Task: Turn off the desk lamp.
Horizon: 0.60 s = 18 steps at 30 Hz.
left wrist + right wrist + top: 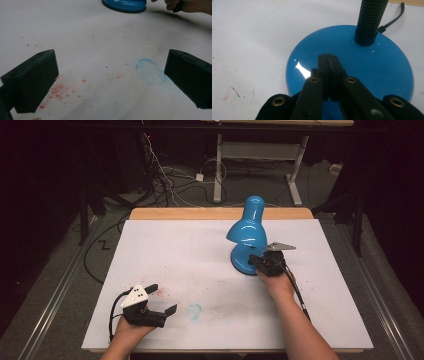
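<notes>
A blue desk lamp [248, 227] stands right of centre on the white table [200, 245], its shade facing away. In the right gripper view its round glossy base [374, 65] carries a black ribbed neck [370, 17]. My right gripper [328, 58] is shut, jaws pressed together with nothing seen between them. Its tips sit over the near part of the base, and contact with the base cannot be told. In the high view the right gripper [256, 261] is at the base's right front edge. My left gripper [162, 298] stands open at the front left, and between its jaws [110, 77] lies only bare table.
Red specks [60, 91] and a faint blue ring stain [150, 71] mark the table near the left gripper. A black cord [394, 18] trails behind the lamp base. Beyond the table's wooden far edge [220, 213] are floor cables and a desk frame [260, 155].
</notes>
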Tool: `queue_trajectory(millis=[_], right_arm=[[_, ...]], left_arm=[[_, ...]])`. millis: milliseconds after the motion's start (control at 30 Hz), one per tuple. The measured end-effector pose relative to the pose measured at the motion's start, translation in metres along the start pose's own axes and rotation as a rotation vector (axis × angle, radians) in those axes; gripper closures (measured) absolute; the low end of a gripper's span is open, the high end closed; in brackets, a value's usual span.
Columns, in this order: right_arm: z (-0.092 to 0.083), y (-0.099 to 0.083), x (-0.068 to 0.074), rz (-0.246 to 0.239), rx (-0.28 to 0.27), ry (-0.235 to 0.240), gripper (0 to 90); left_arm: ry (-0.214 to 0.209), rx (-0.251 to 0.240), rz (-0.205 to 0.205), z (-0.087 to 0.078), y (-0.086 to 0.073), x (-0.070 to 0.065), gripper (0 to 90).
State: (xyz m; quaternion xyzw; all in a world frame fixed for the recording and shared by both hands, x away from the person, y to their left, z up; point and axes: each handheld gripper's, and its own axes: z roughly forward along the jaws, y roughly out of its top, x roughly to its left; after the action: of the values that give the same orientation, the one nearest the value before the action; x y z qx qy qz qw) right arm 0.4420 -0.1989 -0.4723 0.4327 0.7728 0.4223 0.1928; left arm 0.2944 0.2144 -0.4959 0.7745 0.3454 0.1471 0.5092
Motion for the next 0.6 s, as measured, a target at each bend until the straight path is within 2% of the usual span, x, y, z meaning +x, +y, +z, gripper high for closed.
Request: queue_trajectory(millis=[133,433,600], right_arm=[[-0.006,0.001,0.0,0.011,-0.009,-0.002,90.0],[-0.034,0.004,0.018,-0.032,-0.071,0.026,90.0],[-0.048,-0.001,0.027,-0.051,-0.084,0.038,90.0]], left_arm=[[-0.002,0.003,-0.001,0.0,0.0,0.0,0.0],[-0.003,0.006,0.009,0.001,0.001,0.0,0.0],[-0.002,0.011,0.012,0.003,0.001,-0.001,0.0]])
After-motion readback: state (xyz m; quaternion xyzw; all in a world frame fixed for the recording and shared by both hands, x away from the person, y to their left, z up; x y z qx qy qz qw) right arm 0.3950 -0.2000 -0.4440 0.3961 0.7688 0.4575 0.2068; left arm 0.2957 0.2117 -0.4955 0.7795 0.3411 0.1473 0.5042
